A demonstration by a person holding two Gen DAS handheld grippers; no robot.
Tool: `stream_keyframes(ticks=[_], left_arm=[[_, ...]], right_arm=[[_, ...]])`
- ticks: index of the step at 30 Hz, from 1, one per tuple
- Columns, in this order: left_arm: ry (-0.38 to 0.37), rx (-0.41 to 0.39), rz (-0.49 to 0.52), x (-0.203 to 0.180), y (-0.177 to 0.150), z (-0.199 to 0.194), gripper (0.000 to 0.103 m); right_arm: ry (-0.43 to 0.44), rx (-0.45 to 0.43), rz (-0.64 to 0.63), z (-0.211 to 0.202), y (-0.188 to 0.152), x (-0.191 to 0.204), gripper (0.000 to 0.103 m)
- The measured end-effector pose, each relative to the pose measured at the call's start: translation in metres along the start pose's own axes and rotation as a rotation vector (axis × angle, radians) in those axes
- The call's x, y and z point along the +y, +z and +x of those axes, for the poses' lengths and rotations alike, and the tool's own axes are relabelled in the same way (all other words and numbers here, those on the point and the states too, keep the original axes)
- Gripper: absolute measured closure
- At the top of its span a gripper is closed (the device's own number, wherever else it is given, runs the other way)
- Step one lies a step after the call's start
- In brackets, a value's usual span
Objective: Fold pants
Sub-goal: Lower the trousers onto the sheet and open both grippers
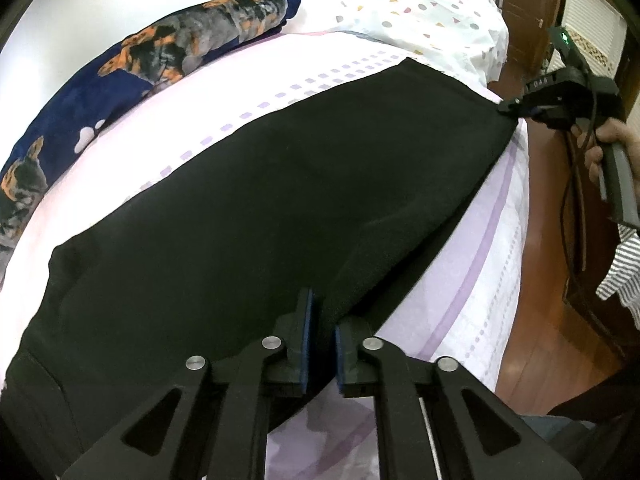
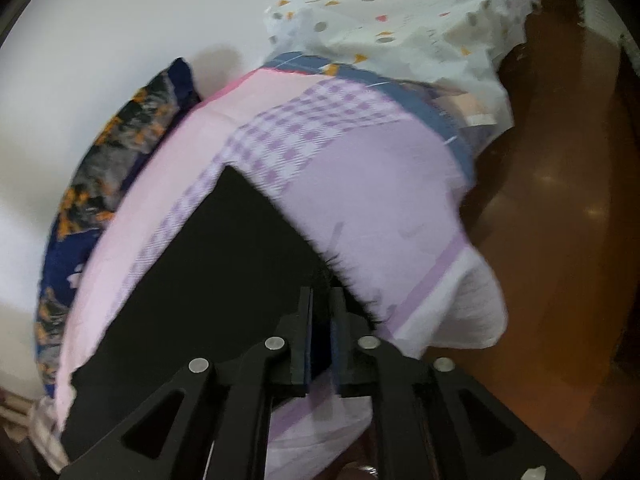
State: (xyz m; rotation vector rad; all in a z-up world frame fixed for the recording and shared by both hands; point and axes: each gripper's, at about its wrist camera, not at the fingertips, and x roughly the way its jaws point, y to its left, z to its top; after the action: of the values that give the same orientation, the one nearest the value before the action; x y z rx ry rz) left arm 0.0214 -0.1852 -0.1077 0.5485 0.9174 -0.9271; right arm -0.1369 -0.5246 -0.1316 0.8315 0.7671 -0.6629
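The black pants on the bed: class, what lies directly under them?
The black pants lie on a pink and lilac bedsheet, which shows around their edges. The sheet beneath the fabric itself is covered and cannot be seen.

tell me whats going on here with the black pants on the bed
A person is folding black pants laid flat across a bed's purple-patterned sheet, a handheld gripper in each hand. The left gripper has the near edge of the pants between its fingers, and the right gripper is at the far corner. Both jaws are nearly closed.

Your left view is bright and sharp. Your right view smears around the pants (image 2: 208, 264); both bend at the edges.
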Motion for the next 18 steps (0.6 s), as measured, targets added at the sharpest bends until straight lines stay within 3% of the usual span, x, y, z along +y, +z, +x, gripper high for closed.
stream_keyframes(ticks=[2, 4, 5, 7, 12, 14, 18], left_arm=[[-0.038, -0.006, -0.023, 0.003, 0.0, -0.002, 0.081], [-0.092, -0.019, -0.034, 0.004, 0.0, -0.005, 0.069], [-0.113, -0.032, -0.034, 0.003, 0.0, -0.008, 0.06], [-0.132, -0.07, -0.032, 0.002, 0.0, -0.016, 0.052], [-0.22, -0.121, -0.046, 0.006, -0.001, -0.03, 0.047], [-0.256, -0.076, -0.052, 0.007, -0.003, -0.023, 0.047], [-0.26, 0.007, -0.056, 0.003, -0.011, -0.006, 0.047]], right_arm=[[0.006, 0.003, 0.025, 0.0, 0.0, -0.007, 0.091], [-0.007, 0.004, 0.035, -0.001, 0.0, -0.011, 0.079], [-0.019, 0.004, 0.036, -0.001, 0.0, -0.012, 0.079], [-0.026, 0.0, 0.037, -0.002, -0.001, -0.014, 0.079], [-0.051, -0.006, 0.059, -0.006, -0.001, -0.015, 0.075], [-0.046, -0.017, 0.071, -0.01, -0.001, -0.015, 0.075], [-0.02, -0.043, 0.057, -0.02, 0.001, -0.001, 0.072]])
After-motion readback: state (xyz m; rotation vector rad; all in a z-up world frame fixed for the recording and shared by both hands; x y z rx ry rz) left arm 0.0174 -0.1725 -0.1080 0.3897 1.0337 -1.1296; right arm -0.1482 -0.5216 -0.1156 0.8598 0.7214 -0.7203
